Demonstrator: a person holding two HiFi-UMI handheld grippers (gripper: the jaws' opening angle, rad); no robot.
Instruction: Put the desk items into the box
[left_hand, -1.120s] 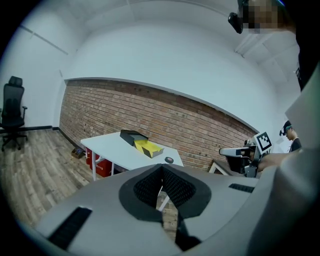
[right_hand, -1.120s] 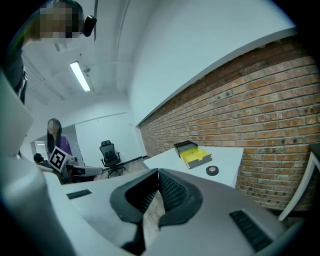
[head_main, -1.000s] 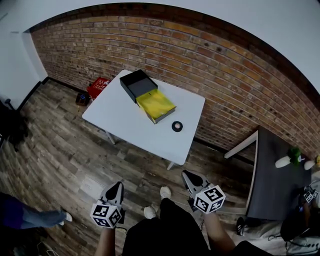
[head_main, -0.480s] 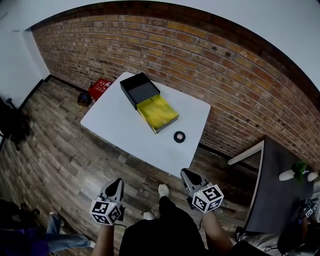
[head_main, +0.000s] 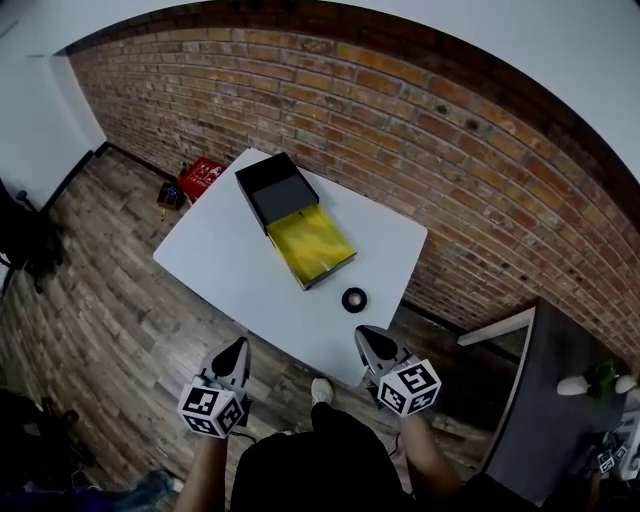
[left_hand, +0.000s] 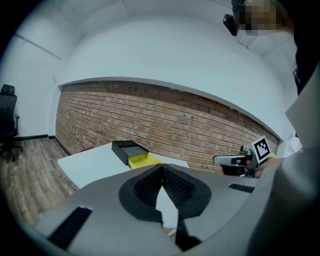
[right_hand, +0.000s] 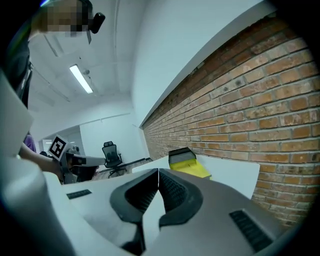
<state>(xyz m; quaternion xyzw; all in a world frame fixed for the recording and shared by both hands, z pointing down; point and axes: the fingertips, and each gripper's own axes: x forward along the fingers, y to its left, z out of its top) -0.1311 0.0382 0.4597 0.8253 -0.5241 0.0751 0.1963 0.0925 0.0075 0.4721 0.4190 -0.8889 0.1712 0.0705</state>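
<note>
A white table (head_main: 230, 270) stands before a brick wall. On it lie a black box (head_main: 274, 187) and, touching its near end, a flat yellow tray-like part (head_main: 310, 245). A small black round item (head_main: 354, 299) sits near the table's right front edge. My left gripper (head_main: 235, 351) hovers at the table's near edge, jaws shut and empty. My right gripper (head_main: 368, 341) hangs just short of the round item, shut with nothing held. The left gripper view shows the black box (left_hand: 126, 148) and yellow part (left_hand: 142, 160) beyond the shut jaws. The right gripper view shows the box (right_hand: 182, 155) too.
A red object (head_main: 201, 176) lies on the wooden floor (head_main: 90, 300) behind the table's left corner. A dark table (head_main: 560, 400) with small things stands at the right. A black office chair (right_hand: 111, 151) shows in the right gripper view. The person's shoe (head_main: 320, 390) is under the table's front.
The view has closed in on the table: it sits lower and nearer in the head view. Both grippers now reach its front edge. A person at lower left has left the view.
</note>
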